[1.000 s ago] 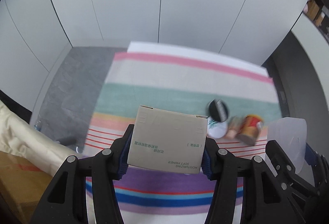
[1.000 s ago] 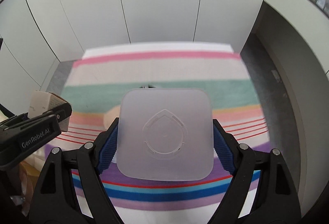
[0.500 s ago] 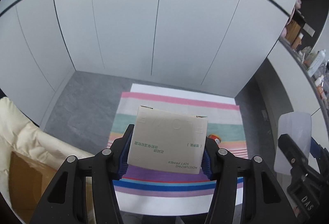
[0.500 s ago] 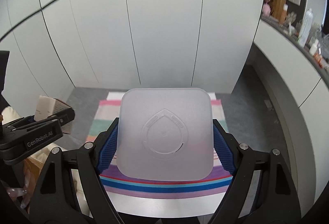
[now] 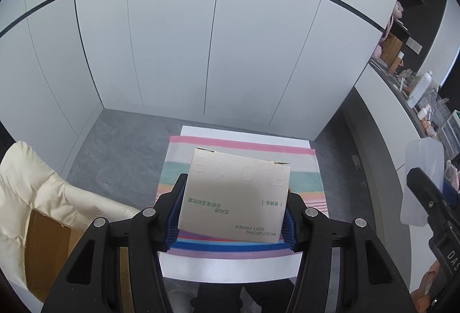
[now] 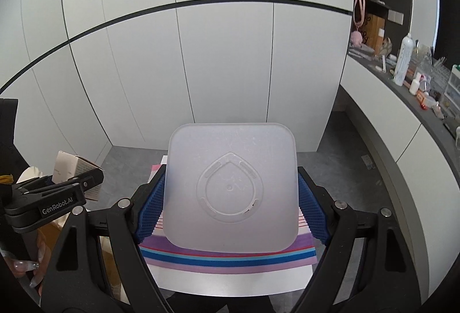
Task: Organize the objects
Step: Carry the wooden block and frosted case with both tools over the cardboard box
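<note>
My left gripper (image 5: 233,209) is shut on a beige cardboard box (image 5: 234,192) printed "MOISTURIZING SOFT PRIMER", held high above the striped cloth (image 5: 304,169) on the small white table (image 5: 230,267). My right gripper (image 6: 231,198) is shut on a translucent white square plastic container (image 6: 231,186), also held high over the table. The container shows at the right edge of the left wrist view (image 5: 422,180). The box and left gripper show at the left of the right wrist view (image 6: 61,189). The boxes hide most of the tabletop.
A cream cushion (image 5: 34,183) and an open brown carton (image 5: 46,252) lie left of the table. A long white counter (image 6: 402,117) with bottles and clutter runs along the right. White cabinet doors (image 6: 201,68) stand behind. The floor is grey.
Both grippers have risen well above the table with their loads still held. The table now looks small and far below. The small items on the cloth are hidden behind the box.
</note>
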`<action>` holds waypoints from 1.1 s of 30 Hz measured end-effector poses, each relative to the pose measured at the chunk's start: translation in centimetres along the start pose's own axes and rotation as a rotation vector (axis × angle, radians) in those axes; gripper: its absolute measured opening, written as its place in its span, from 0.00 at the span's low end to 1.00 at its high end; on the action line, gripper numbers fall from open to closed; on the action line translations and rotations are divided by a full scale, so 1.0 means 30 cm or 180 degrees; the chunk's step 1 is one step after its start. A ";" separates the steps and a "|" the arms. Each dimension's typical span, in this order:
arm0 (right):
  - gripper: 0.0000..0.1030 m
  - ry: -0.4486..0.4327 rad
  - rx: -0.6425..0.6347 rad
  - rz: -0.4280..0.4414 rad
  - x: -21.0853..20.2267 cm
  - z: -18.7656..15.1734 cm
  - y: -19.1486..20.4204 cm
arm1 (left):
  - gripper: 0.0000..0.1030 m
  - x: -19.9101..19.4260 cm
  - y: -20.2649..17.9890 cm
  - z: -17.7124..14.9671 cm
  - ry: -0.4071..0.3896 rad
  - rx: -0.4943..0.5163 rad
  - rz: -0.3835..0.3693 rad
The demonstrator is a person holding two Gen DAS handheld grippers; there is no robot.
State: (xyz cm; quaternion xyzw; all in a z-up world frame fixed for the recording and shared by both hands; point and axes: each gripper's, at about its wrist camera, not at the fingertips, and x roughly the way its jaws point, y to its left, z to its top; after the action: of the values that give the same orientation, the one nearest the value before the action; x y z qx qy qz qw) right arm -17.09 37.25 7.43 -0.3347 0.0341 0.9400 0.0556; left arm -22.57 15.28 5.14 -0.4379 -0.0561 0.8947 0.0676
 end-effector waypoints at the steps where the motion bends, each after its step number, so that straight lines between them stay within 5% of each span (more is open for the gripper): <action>1: 0.82 -0.0018 -0.0012 0.0011 -0.014 0.000 0.000 | 0.55 0.003 0.000 -0.004 0.0002 0.0009 0.0006; 11: 0.82 0.0040 0.0013 0.0103 -0.077 -0.036 -0.029 | 0.55 -0.051 -0.028 -0.046 -0.0001 0.0099 0.0037; 19: 0.82 0.0203 0.0038 0.0220 -0.149 -0.157 -0.082 | 0.55 -0.077 -0.050 -0.188 0.0210 0.0142 -0.0236; 26: 0.82 0.0164 0.0014 0.0295 -0.246 -0.272 -0.119 | 0.55 -0.223 -0.091 -0.328 -0.0086 0.0505 -0.0022; 33: 0.82 0.0299 0.0113 0.0498 -0.301 -0.430 -0.159 | 0.55 -0.333 -0.094 -0.461 -0.0144 0.0625 -0.0116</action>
State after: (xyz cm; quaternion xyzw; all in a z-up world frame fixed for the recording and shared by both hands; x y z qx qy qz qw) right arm -1.48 39.95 3.04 -0.3737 0.0794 0.9240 -0.0137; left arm -5.34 16.93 4.90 -0.4077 0.0223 0.9042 0.1252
